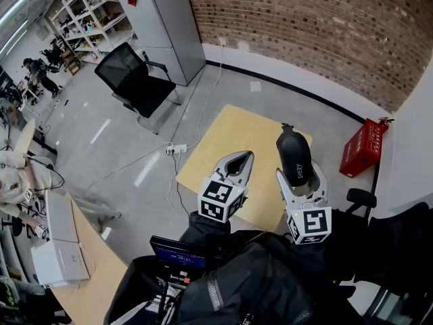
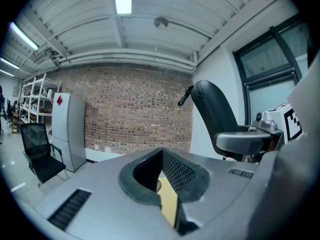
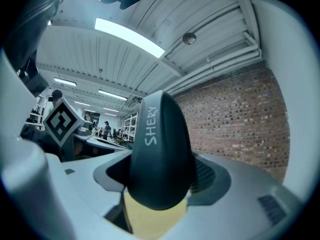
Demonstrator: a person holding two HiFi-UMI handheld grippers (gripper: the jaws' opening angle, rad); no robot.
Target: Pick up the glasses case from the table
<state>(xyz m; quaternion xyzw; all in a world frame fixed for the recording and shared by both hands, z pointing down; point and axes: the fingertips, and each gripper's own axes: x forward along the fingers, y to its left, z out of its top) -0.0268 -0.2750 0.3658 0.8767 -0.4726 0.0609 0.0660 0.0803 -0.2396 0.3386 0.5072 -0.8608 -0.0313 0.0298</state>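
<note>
Our right tongs [image 1: 298, 176] are clamped on the lower end of the black glasses case [image 1: 293, 153], so most of its length sticks out past the tips. In the right gripper view the pads [image 3: 206, 175] press on either side of the glasses case [image 3: 160, 154]. It bears the white lettering SHERY and points up toward the ceiling, with a patch of pale wooden tabletop [image 3: 150, 219] showing beneath it. We see the case held clear of the tabletop [image 1: 230, 137], above its right side in the head view and touching nothing but the tongs. In the left gripper view the glasses case [image 2: 212, 109] stands tilted in the air against the white wall, with a small pull tab [image 2: 184, 100] jutting from its upper end.

Our left tongs [image 1: 241, 158] are closed and empty. In the left gripper view their ribbed pads [image 2: 177, 171] meet at the tips, and only a wedge of tabletop shows in the gap behind them. These tongs hang over the tabletop near its front edge, just beside the right pair.

Each gripper carries its marker cube, the left one [image 1: 220, 199] and the right one [image 1: 311, 223], close to our body. On the floor past the tabletop we see a black office chair [image 1: 132, 80], a grey cabinet [image 1: 162, 26] against the brick wall [image 1: 304, 26], a white power strip [image 1: 177, 148] and a red crate [image 1: 362, 147].
</note>
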